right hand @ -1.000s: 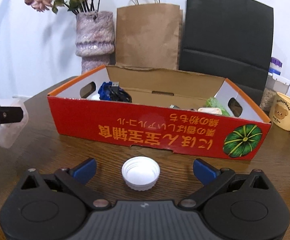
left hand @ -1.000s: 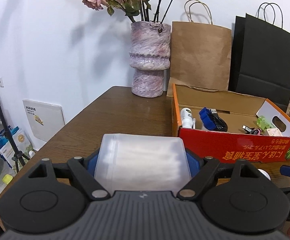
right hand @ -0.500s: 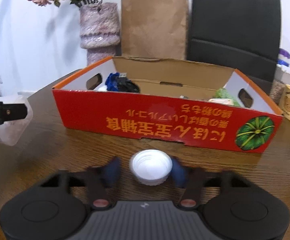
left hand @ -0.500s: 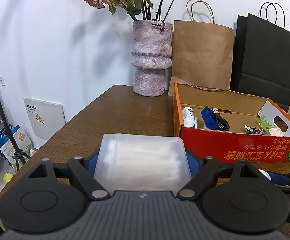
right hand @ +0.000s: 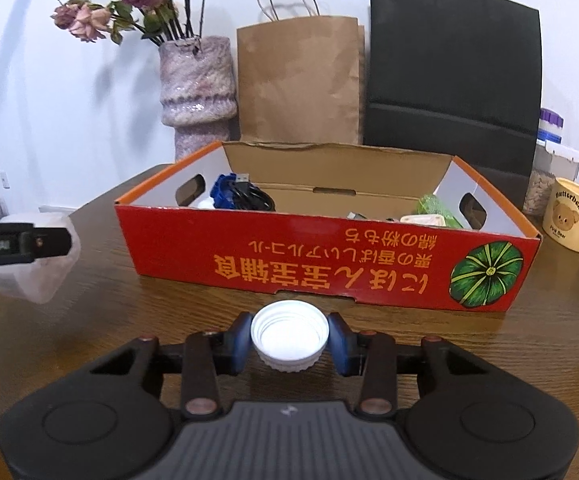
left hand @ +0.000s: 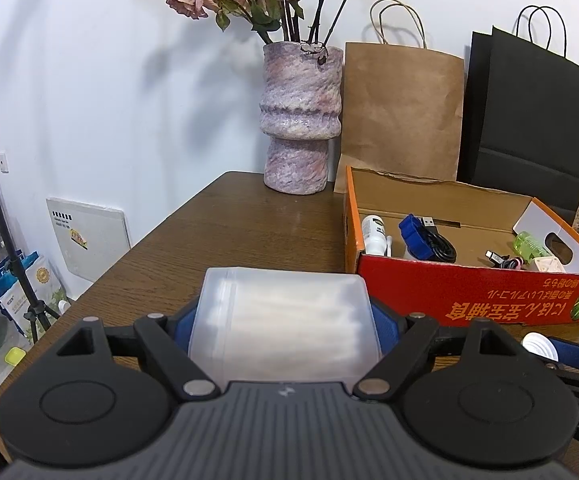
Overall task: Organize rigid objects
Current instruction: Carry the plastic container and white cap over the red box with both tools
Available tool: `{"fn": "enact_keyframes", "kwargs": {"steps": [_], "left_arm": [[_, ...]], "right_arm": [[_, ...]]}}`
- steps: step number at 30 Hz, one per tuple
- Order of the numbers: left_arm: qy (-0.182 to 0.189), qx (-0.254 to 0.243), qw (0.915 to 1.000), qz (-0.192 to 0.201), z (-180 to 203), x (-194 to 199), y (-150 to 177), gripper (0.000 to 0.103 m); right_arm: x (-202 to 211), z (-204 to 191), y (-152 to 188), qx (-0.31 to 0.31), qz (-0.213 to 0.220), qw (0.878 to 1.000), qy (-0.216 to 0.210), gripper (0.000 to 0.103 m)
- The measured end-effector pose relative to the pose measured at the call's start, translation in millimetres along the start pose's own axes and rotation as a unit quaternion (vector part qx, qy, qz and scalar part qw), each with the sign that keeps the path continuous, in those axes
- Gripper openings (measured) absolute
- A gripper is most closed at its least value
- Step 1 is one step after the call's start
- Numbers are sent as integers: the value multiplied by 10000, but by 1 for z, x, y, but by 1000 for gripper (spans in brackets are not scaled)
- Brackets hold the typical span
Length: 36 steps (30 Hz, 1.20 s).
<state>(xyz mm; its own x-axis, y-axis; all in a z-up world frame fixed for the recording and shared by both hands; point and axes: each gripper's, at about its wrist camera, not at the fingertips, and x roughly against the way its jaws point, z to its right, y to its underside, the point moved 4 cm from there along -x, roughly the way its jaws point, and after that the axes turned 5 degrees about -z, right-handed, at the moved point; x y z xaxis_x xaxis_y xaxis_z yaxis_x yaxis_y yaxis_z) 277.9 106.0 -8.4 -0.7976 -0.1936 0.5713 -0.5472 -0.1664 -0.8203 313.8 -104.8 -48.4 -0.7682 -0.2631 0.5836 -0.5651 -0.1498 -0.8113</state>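
My left gripper (left hand: 285,320) is shut on a translucent plastic box of cotton swabs (left hand: 285,324) and holds it above the table, left of the red cardboard box (left hand: 469,292). The swab box and a left finger also show in the right wrist view (right hand: 29,260). My right gripper (right hand: 289,338) is shut on a white bottle cap (right hand: 289,340), open side up, just above the table in front of the red box (right hand: 329,260). The cap also shows in the left wrist view (left hand: 539,346).
The red box holds a blue item with a black USB cable (left hand: 425,236), a white bottle (left hand: 374,234) and a green item (left hand: 531,244). Behind stand a purple vase (left hand: 299,120), a brown paper bag (left hand: 401,108) and a black bag (left hand: 529,120). A bear mug (right hand: 573,220) sits at right.
My right gripper has closed on the white cap and lifted it slightly off the table. My left gripper has kept its hold on the swab box and moved slightly forward.
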Motion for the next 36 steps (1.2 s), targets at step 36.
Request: {"fn": "enact_keyframes", "kwargs": {"steps": [36], "left_arm": [[611,-21,9955,724,87,55,-26,83]], "right_arm": [[80,52,-40,5,972,9951,179,40]]}}
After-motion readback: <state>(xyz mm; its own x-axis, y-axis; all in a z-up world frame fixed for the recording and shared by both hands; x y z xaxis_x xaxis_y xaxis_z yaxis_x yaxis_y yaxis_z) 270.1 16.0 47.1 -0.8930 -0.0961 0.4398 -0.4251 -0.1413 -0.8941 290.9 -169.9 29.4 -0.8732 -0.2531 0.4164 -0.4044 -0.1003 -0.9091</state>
